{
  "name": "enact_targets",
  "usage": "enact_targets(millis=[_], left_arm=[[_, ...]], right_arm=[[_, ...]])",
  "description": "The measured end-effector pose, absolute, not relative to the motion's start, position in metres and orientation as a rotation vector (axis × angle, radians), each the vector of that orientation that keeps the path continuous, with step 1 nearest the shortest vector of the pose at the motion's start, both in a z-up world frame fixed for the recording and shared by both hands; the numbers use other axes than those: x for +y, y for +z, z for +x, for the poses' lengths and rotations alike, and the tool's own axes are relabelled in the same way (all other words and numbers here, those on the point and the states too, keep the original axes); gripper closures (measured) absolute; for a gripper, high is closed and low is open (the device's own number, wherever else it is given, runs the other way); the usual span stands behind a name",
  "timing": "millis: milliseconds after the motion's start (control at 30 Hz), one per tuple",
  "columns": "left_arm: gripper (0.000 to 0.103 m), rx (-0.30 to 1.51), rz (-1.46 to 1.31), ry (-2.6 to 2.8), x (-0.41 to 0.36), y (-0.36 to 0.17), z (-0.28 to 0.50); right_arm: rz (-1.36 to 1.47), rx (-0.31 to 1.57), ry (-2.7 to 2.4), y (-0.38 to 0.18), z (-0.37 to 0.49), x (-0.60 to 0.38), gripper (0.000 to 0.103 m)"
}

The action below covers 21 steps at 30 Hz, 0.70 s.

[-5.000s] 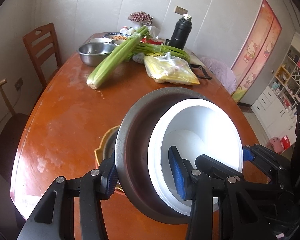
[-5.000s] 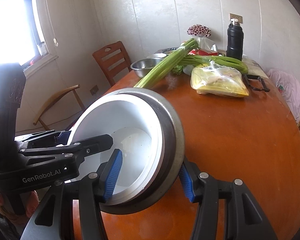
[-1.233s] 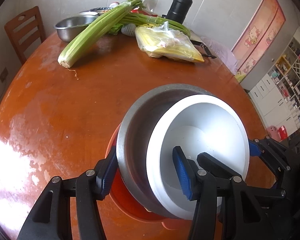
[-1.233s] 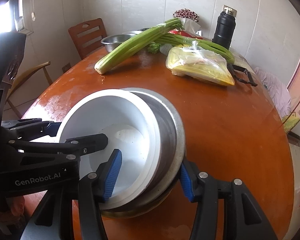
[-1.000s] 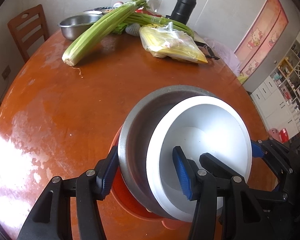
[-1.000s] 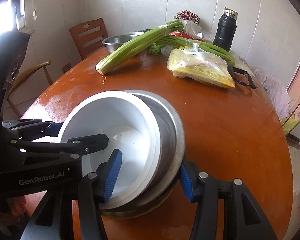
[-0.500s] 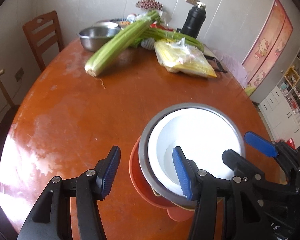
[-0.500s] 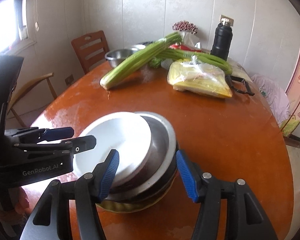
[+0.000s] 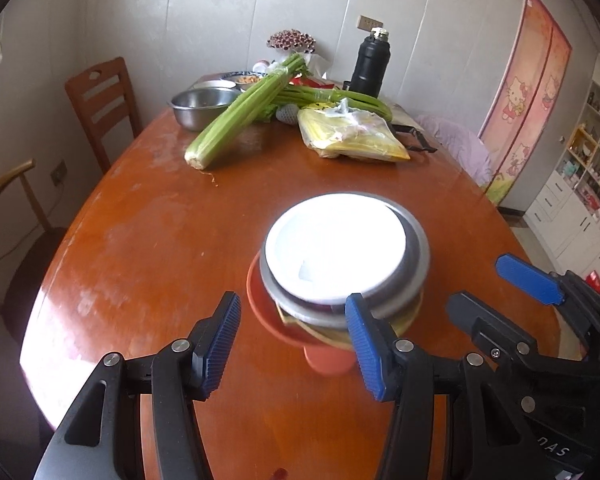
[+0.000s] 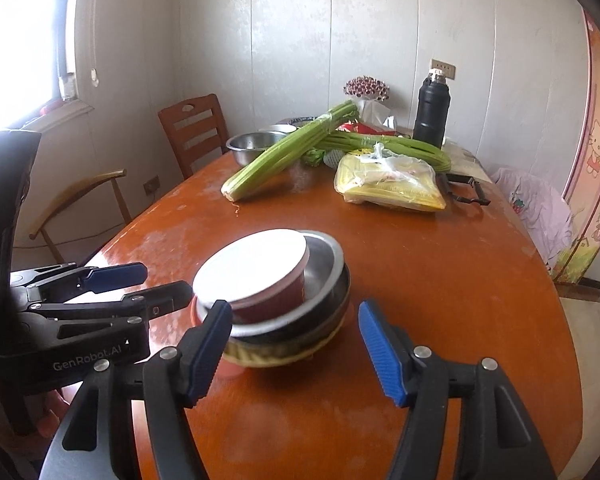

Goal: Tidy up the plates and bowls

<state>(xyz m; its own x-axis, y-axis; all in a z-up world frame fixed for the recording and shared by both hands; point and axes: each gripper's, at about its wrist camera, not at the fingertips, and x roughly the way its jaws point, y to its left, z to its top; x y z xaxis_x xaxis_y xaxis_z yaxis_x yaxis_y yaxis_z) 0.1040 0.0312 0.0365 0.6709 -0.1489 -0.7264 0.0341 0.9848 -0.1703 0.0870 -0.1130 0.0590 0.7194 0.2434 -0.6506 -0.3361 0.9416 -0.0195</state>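
Across the wooden table our stack of bowls sits nearer us than the celery. We hold our left gripper and right gripper spread wide, empty, flanking the stack.

You see a glossy, worn wooden table under a stack: a smooth white bowl in a brushed metal bowl, over an orange plastic bowl. The yellow bag is shiny, crinkled plastic; the flask matt black.
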Motion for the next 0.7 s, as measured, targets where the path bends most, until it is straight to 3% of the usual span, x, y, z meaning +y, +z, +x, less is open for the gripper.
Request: enact_targets(millis=[700], left_arm=[[0.046,0.823,-0.101,-0.04,-0.007,0.007,0.016]], right_arm=[[-0.092,0.711,0.225,0.024,0.013,-0.157,0.026]])
